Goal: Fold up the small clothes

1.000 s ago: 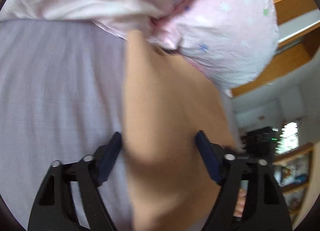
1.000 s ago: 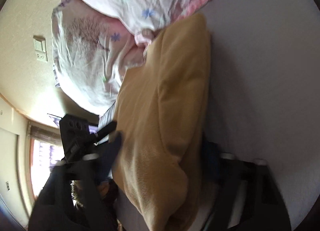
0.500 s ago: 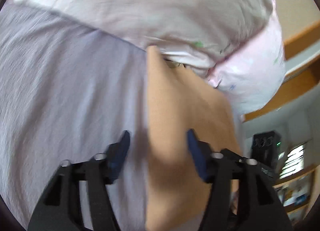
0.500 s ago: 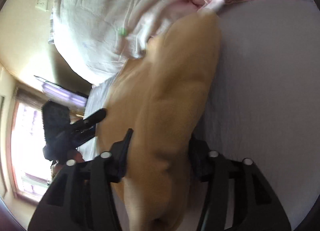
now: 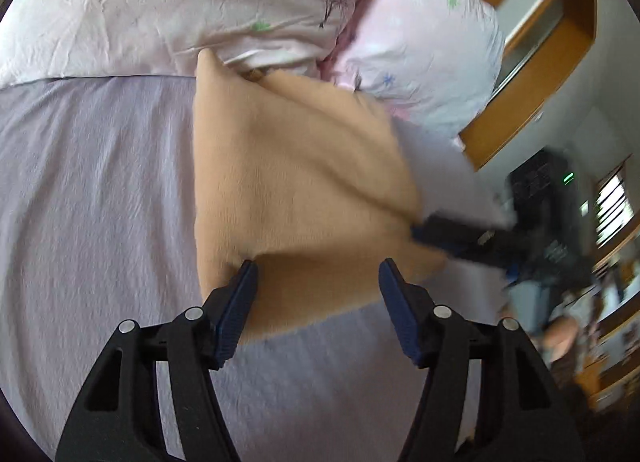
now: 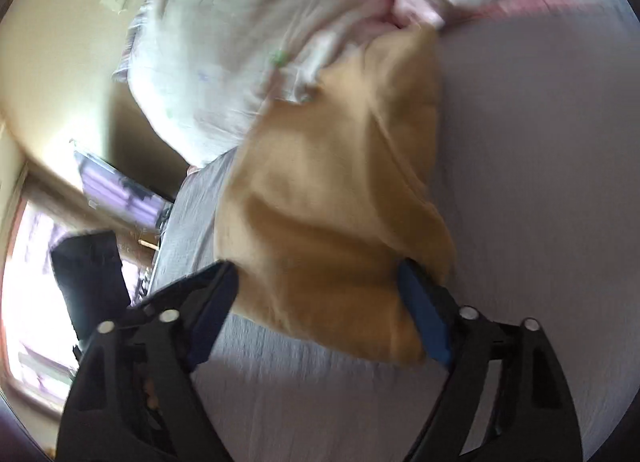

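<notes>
A tan fleece garment (image 5: 296, 189) lies folded on the lilac bed sheet (image 5: 88, 197); it also shows in the right wrist view (image 6: 336, 213). My left gripper (image 5: 316, 274) is open, its blue fingers spread over the garment's near edge, with cloth lying between them. My right gripper (image 6: 320, 282) is open too, its fingers either side of the garment's near end. In the left wrist view the right gripper (image 5: 460, 234) shows as a dark blurred shape at the garment's right corner.
A crumpled white and pink duvet (image 5: 248, 1) with small star prints lies at the garment's far end, also in the right wrist view (image 6: 256, 45). A wooden shelf (image 5: 532, 61) and a window (image 5: 612, 201) stand beyond the bed's right side.
Both grippers have pulled back toward the garment's near edge and their jaws have opened wider. More of the garment now lies spread on the sheet.
</notes>
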{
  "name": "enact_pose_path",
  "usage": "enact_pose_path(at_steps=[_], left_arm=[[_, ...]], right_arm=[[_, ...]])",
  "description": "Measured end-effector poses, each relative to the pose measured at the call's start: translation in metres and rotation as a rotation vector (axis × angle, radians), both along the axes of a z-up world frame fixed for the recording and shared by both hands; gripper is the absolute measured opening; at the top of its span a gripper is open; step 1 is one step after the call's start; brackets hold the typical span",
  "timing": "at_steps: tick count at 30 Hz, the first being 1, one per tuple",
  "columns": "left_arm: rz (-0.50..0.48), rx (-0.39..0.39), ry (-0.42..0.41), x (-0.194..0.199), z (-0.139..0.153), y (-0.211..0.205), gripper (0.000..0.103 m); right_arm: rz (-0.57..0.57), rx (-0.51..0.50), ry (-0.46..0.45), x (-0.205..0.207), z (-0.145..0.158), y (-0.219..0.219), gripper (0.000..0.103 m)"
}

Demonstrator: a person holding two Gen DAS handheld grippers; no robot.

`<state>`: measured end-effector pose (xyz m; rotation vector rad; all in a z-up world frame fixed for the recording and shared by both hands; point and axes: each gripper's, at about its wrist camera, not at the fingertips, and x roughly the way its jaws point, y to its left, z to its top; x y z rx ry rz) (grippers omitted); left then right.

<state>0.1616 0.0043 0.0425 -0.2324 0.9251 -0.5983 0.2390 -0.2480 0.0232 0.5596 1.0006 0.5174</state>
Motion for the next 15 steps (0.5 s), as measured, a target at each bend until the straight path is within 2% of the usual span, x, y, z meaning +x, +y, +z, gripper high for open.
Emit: enact_pose_path(at_steps=[1, 2, 3, 4, 5, 7, 9, 15], left_arm=[[0.010, 0.012, -0.016, -0.005, 0.003, 0.001, 0.064], [0.041, 0.059, -0.040, -0.017, 0.009, 0.006, 0.070], [0.072, 0.101, -0.054, -0.024, 0.011, 0.007, 0.078], [0.132, 0.169, -0.083, -0.037, 0.014, 0.012, 0.097], [0.195, 0.238, -0.123, -0.051, 0.014, 0.018, 0.102], [0.251, 0.343, -0.162, -0.058, 0.007, 0.013, 0.102], [0.273, 0.413, -0.148, -0.061, -0.001, 0.009, 0.102], [0.266, 0.464, -0.079, -0.044, -0.025, 0.005, 0.102]], right_arm=[[-0.011, -0.028, -0.024, -0.010, 0.008, 0.000, 0.083], [-0.035, -0.082, -0.064, -0.024, 0.019, 0.001, 0.094], [-0.048, -0.115, -0.090, -0.036, 0.025, 0.002, 0.099], [-0.065, -0.170, -0.123, -0.050, 0.029, 0.005, 0.101], [-0.080, -0.220, -0.137, -0.058, 0.029, 0.006, 0.101], [-0.114, -0.387, -0.150, -0.084, 0.026, 0.008, 0.101], [-0.126, -0.515, -0.145, -0.095, 0.016, 0.014, 0.101], [-0.106, -0.627, -0.108, -0.100, -0.009, 0.031, 0.101]])
